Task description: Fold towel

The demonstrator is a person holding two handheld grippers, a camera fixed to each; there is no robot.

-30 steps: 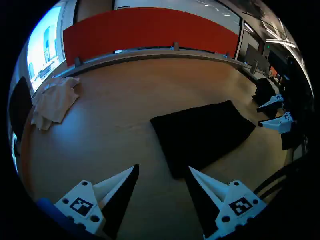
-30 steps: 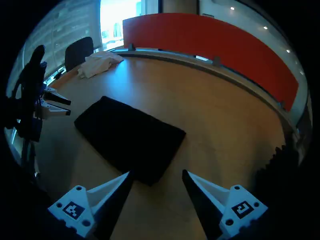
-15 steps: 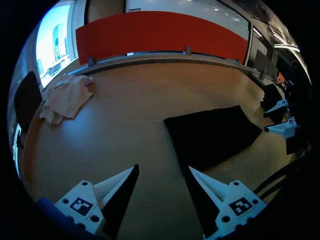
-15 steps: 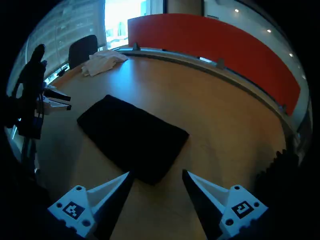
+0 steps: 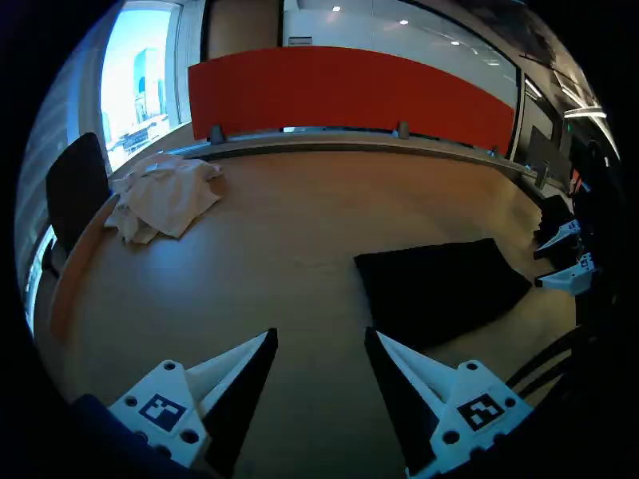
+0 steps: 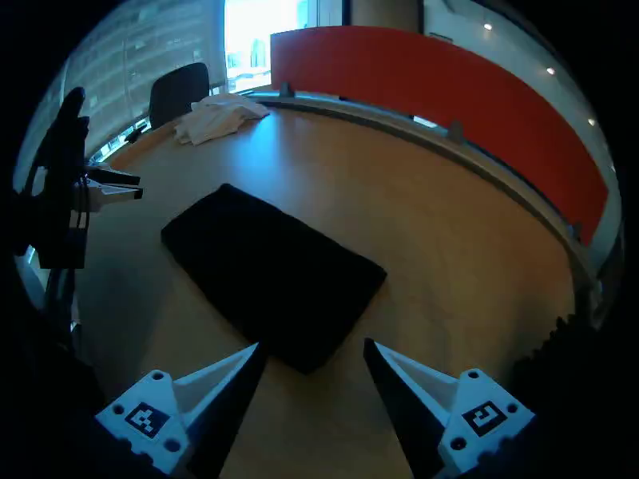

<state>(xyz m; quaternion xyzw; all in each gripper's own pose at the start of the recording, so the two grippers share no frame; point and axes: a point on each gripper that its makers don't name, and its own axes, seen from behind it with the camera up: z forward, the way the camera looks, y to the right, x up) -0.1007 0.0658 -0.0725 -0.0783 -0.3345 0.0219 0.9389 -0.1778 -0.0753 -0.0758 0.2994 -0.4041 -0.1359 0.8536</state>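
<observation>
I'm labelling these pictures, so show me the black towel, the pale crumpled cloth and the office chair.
black towel [image 6: 271, 275], right gripper view, middle of its top face.
pale crumpled cloth [image 5: 166, 199], left gripper view, centre of the heap.
office chair [image 5: 74, 188], left gripper view, its backrest.

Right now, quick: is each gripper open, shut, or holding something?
The left gripper is open, holding nothing.
The right gripper is open, holding nothing; the black towel lies ungripped just ahead of it.

White pointed tongs [image 5: 319, 334], black pads [image 5: 246, 383], square-code tags [image 5: 162, 410]
</observation>
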